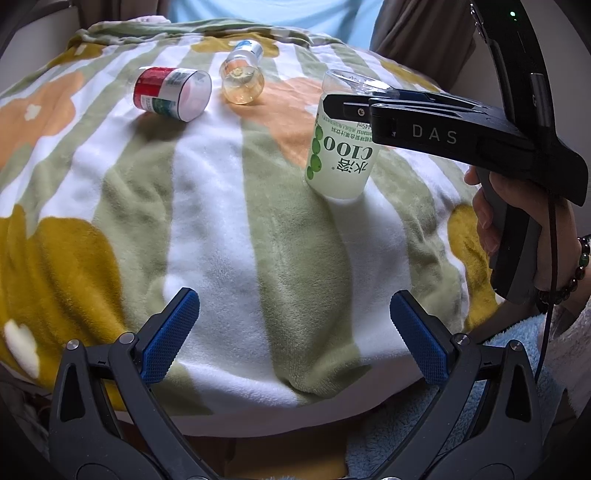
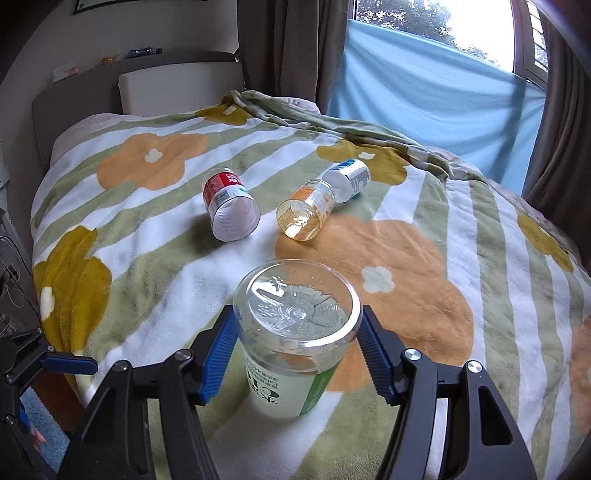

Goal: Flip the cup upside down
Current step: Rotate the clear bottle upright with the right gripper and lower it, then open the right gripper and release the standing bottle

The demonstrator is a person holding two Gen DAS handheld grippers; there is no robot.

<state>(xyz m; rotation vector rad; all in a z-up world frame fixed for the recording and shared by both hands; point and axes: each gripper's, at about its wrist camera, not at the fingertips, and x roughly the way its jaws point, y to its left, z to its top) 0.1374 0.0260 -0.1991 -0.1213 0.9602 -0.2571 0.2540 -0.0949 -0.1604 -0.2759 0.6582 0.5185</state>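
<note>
Right gripper [image 2: 297,354] had its jaws pinching the cup [image 2: 295,343] near its clear base, already upside down on the bed [image 2: 406,314]; we gripped high to set it down steady. Left gripper [image 1: 291,332] hung back, jaws spread, empty.

Soft daylight enters through the window [image 2: 436,26], overexposed to white glare. Shadows on the blanket [image 2: 369,240] are faint. Focus is sharp; fisheye bending darkens the edges.
</note>
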